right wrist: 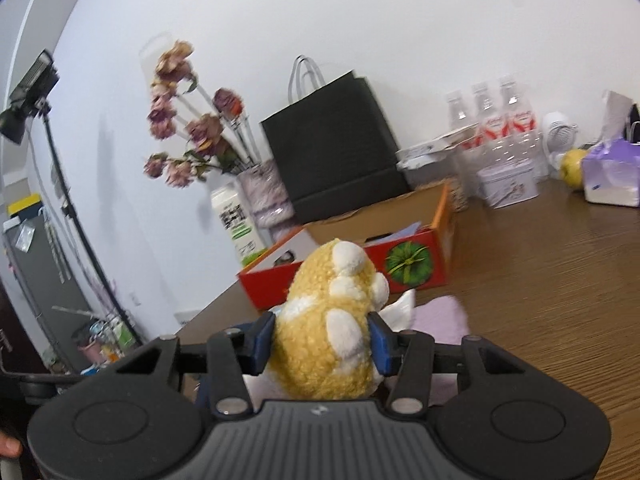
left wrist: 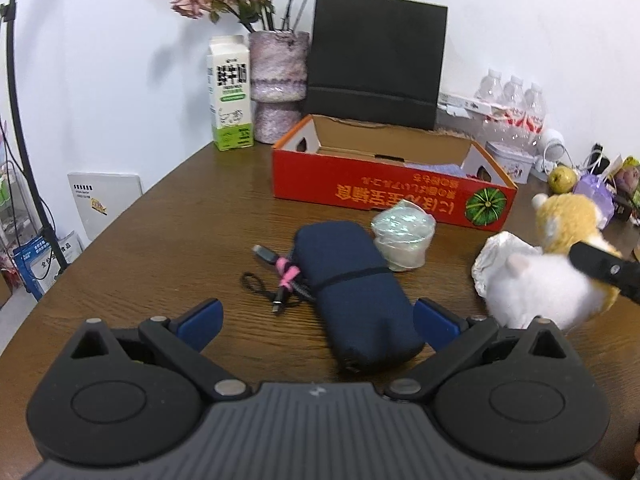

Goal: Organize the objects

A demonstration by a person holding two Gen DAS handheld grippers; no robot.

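- Left wrist view: my left gripper (left wrist: 318, 322) hangs low over the brown wood-grain table (left wrist: 160, 240), jaws spread wide with nothing pressed between them; the near end of the long navy fabric pouch (left wrist: 356, 292) lies between the blue pads.
- Just left of the pouch is a bundled black cable with a pink tie (left wrist: 280, 276); at its far right end sits a small plastic-wrapped round tub (left wrist: 404, 236).
- The open red cardboard box with a green pumpkin print (left wrist: 380, 188) stands farther back, its inside mostly free.
- Right wrist view: my right gripper (right wrist: 322, 338) is clamped on the yellow-and-white plush toy (right wrist: 332, 320), pads pressing its soft flanks, held above the table with the red box (right wrist: 416, 264) just beyond.
- Risk, as I judge it: the plush compresses, so it could slide out if I swing quickly toward the box.
- A white plush toy (left wrist: 540, 284) and crumpled white paper (left wrist: 500, 252) lie near the right arm's path; a low carry could drag them.
- Closing the left jaws off-centre could push the pouch into the cable.
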